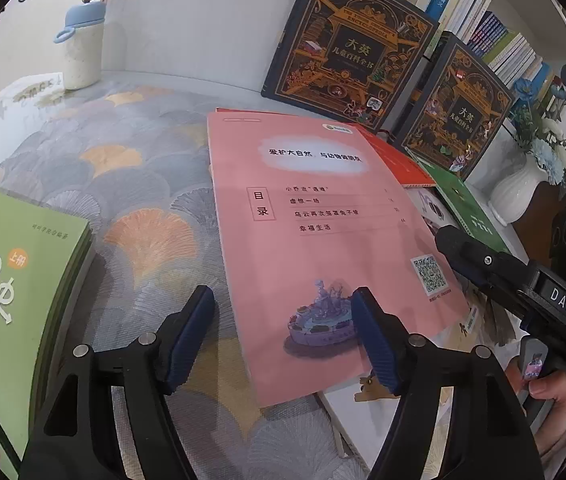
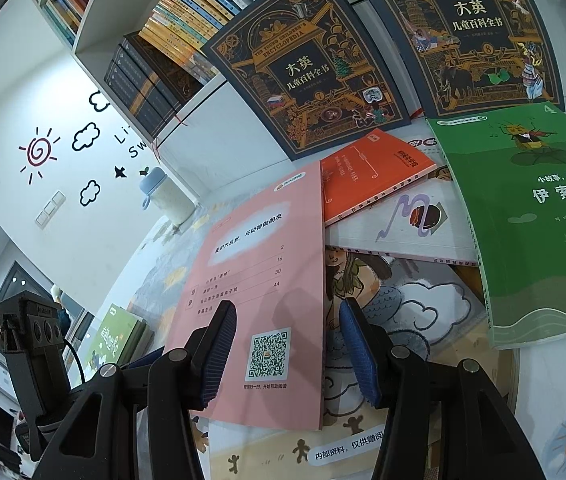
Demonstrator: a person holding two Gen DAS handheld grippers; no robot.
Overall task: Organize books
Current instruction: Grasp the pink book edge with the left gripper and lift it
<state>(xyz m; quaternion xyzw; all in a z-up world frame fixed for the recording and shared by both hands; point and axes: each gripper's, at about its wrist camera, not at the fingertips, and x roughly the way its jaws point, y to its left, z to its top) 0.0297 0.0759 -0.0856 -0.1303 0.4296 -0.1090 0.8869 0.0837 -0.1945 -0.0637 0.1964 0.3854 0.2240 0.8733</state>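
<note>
Lying flat on the tabletop (image 1: 155,184), the pink book (image 1: 323,232) tops the scattered pile, its long axis running away from both tongs. The left tongs (image 1: 283,336) hover spread over its near corner; the right tongs (image 2: 287,356), also spread and empty, straddle its near right edge.

A pink booklet (image 1: 315,240), orange book (image 2: 367,172), green book (image 2: 523,224), navy-and-gold ornate encyclopedias (image 1: 347,48) and a grey tablecloth (image 1: 131,184) patterned with orange fan shapes are shown.
</note>
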